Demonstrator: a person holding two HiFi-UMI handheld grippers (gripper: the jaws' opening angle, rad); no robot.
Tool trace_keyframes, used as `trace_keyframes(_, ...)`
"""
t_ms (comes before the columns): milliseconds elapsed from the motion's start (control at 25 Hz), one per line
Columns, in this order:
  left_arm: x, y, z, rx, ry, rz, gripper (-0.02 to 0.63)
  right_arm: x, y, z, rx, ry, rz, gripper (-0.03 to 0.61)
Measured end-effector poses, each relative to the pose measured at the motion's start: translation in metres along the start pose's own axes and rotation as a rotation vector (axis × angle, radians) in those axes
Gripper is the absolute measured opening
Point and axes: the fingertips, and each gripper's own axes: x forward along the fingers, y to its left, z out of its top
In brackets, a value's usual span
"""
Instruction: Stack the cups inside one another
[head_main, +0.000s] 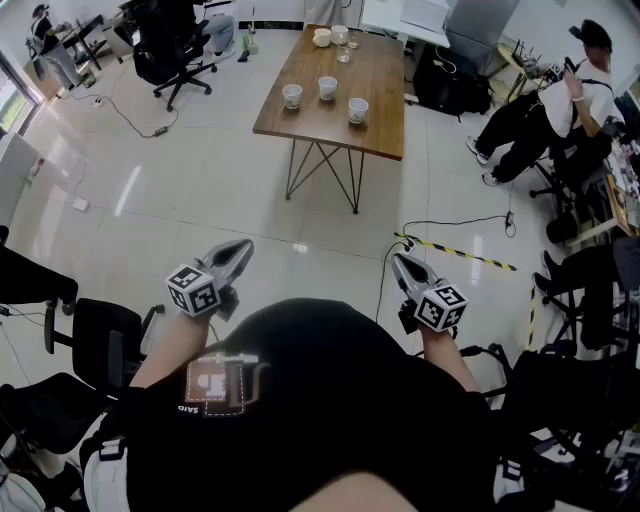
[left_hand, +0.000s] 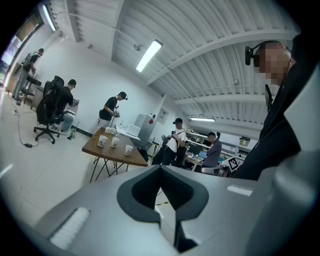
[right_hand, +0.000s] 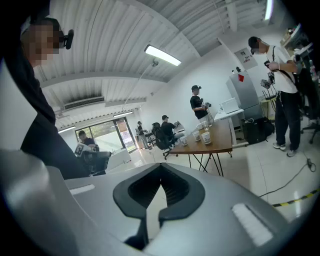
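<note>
Three white paper cups stand apart on a wooden table (head_main: 380, 95) far ahead: one at the left (head_main: 292, 95), one behind it in the middle (head_main: 328, 87), one at the right (head_main: 358, 110). In the left gripper view the cups (left_hand: 114, 141) are small and distant; in the right gripper view the nearest cup (right_hand: 206, 137) sits by the table's near end. My left gripper (head_main: 243, 250) and right gripper (head_main: 401, 262) are held close to my body, well short of the table. Both are shut with nothing between their jaws.
More white dishes (head_main: 322, 37) sit at the table's far end. A cable and yellow-black floor tape (head_main: 470, 256) lie ahead on the right. Office chairs (head_main: 170, 50) stand at the far left, black chairs (head_main: 100, 345) beside me. A seated person (head_main: 550, 105) is at the right.
</note>
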Motion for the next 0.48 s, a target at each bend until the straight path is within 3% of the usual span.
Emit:
trace_keyframes(240, 0.025, -0.028, -0.010, 0.001, 0.024, 0.002, 0.000, -0.015, -0.025, -0.002, -0.003, 0.017, 0.025, 0.014)
trace_keyframes(480, 0.035, -0.018, 0.000, 0.007, 0.028, 0.015, 0.000, -0.003, -0.041, 0.000, 0.008, 0.032, 0.030, 0.014)
